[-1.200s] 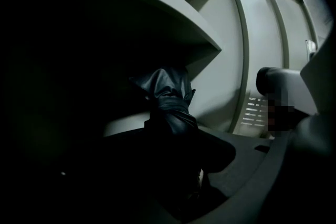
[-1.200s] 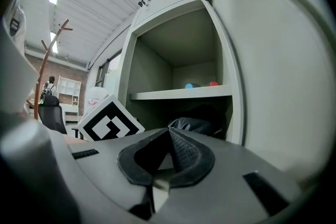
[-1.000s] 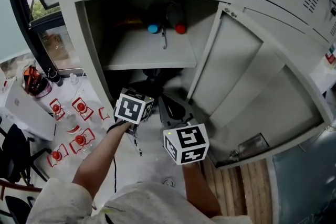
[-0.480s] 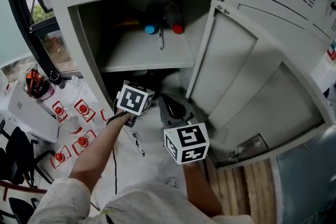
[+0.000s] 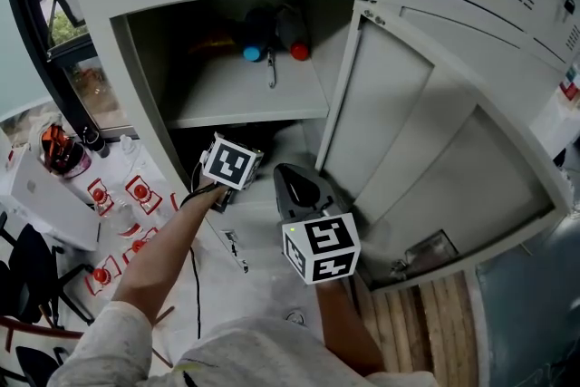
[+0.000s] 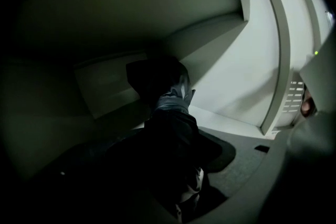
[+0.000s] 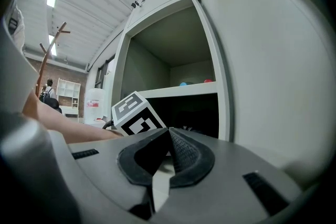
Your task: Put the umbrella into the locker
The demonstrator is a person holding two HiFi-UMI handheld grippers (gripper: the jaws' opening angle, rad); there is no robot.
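Observation:
The grey locker point(image 5: 136, 77) stands open, its door point(image 5: 408, 131) swung out to the right. The folded black umbrella point(image 6: 170, 113) with a grey strap lies in the dark lower compartment, its far end against the back wall. My left gripper point(image 6: 176, 157) reaches into that compartment with its jaws wide, closed around the umbrella's near end; its marker cube point(image 5: 231, 163) shows at the opening. My right gripper point(image 5: 297, 186) hovers level just outside the opening, next to the door. It is shut point(image 7: 169, 134) and holds nothing.
On the upper shelf point(image 5: 245, 100) stand a blue-capped point(image 5: 250, 53) and a red-capped point(image 5: 298, 51) dark bottle, with a small hook hanging in front. Several red-capped bottles point(image 5: 140, 190) sit on the floor to the left. Wooden flooring point(image 5: 426, 322) lies below the door.
My left gripper has pushed further into the lower compartment with the umbrella. The right gripper has stayed where it was.

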